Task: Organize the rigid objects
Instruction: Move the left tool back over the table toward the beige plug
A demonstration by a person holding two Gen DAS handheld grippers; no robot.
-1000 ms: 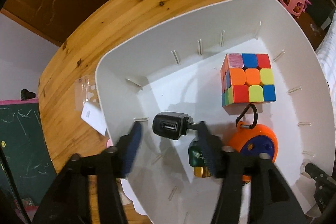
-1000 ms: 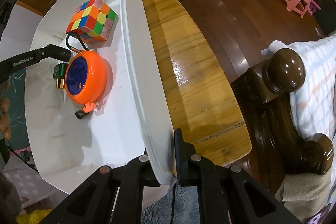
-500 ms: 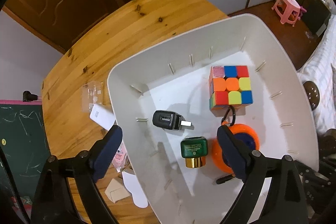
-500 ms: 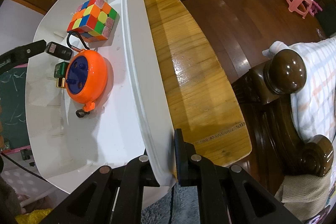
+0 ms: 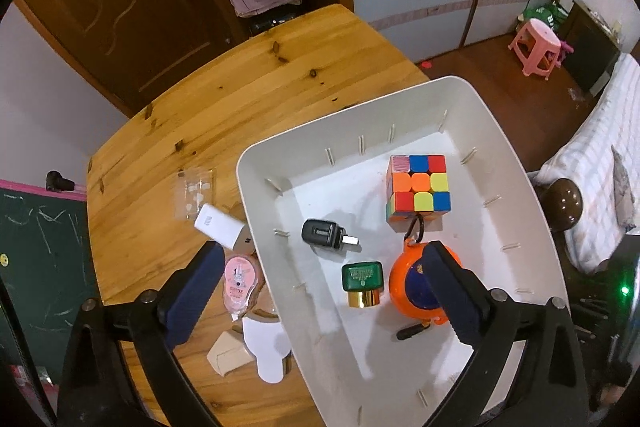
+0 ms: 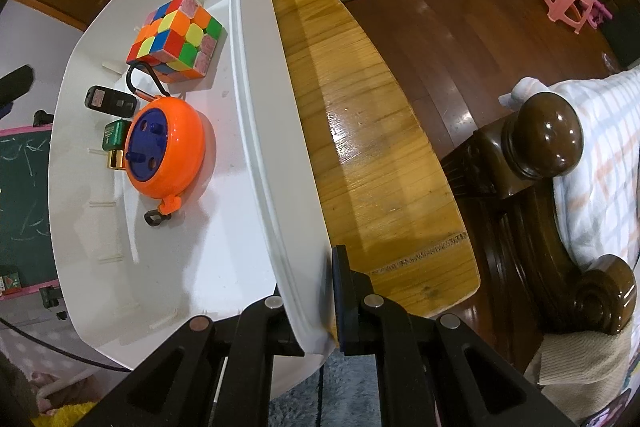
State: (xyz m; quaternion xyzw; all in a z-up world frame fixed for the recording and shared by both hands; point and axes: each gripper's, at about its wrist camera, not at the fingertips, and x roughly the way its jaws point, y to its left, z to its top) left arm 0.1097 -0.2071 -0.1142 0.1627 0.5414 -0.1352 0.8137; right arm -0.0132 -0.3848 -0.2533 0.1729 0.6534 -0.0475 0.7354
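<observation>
Four rigid items in white plastic bin [image 5: 256,187]: multicoloured puzzle cube [image 5: 418,187], orange round reel [image 6: 166,151], black plug adapter [image 5: 322,235], green gold-capped bottle [image 5: 362,283]. Your left gripper [image 5: 320,295] opening, nothing between jaws; right gripper [image 6: 310,303] pinches bin wall. White power bank [image 5: 220,227] on wooden table [image 5: 240,87]: probably hard, slick; grasp long flat sides.

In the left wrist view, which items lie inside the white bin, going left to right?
Inside the white bin: black USB adapter → green bottle with gold cap → orange reel. The colour cube sits farther back, above the reel, so its place in the order is unclear.
</observation>
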